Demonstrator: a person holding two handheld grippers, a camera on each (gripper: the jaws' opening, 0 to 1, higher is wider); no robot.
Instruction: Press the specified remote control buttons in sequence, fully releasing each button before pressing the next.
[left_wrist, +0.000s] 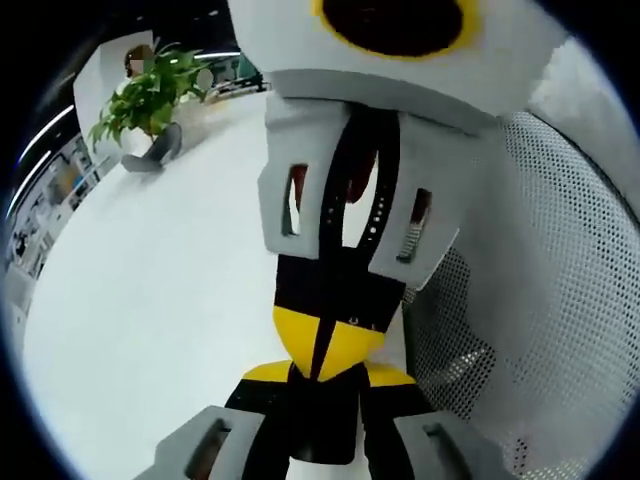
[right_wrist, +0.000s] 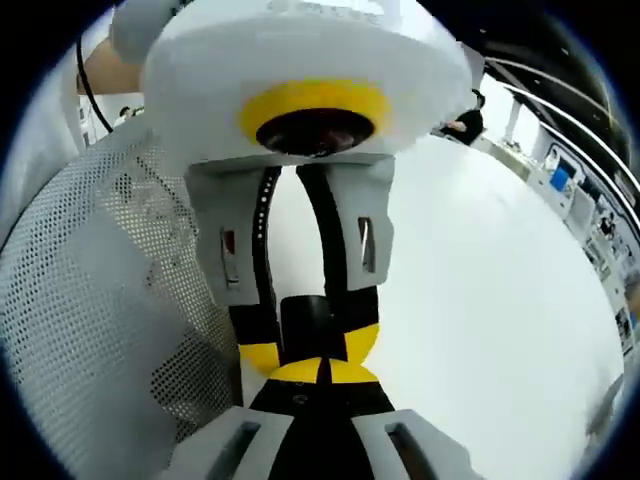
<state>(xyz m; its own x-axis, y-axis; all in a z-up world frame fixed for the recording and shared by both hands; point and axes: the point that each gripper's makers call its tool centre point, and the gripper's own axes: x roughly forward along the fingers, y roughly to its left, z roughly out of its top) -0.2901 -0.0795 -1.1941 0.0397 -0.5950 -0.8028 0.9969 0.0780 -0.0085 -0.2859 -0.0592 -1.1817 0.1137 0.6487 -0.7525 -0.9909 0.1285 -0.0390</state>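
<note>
- White tabletop (left_wrist: 150, 300) runs out behind both tools, with a potted plant (left_wrist: 150, 95) at its far edge and a white perforated mesh panel (left_wrist: 560, 280) close along one side.
- I hold the two tools nose to nose. My right gripper (left_wrist: 330, 340) has its yellow tips drawn together, with only a thin seam between them, which makes a single blunt point for pressing.
- My left gripper (right_wrist: 308, 348) has its yellow tips standing apart, with a dark block (right_wrist: 305, 318) between the jaws. I take that block for the remote seen end-on, but no buttons show, and I cannot tell whether the jaws actually clamp it.
- The right point sits at the mouth of the left jaws, touching or very nearly so.
- To press well, I judge I should keep the left hand still, as the anvil, and let only the right one move.
- I would drive straight along the right tool's axis so the point does not slide onto a neighbouring key.
- I would then back off until a clear gap opens before going to the next button.
- The risk is the crowding. At this range I cannot read the keys, so I would tilt the held piece face-up first.
</note>
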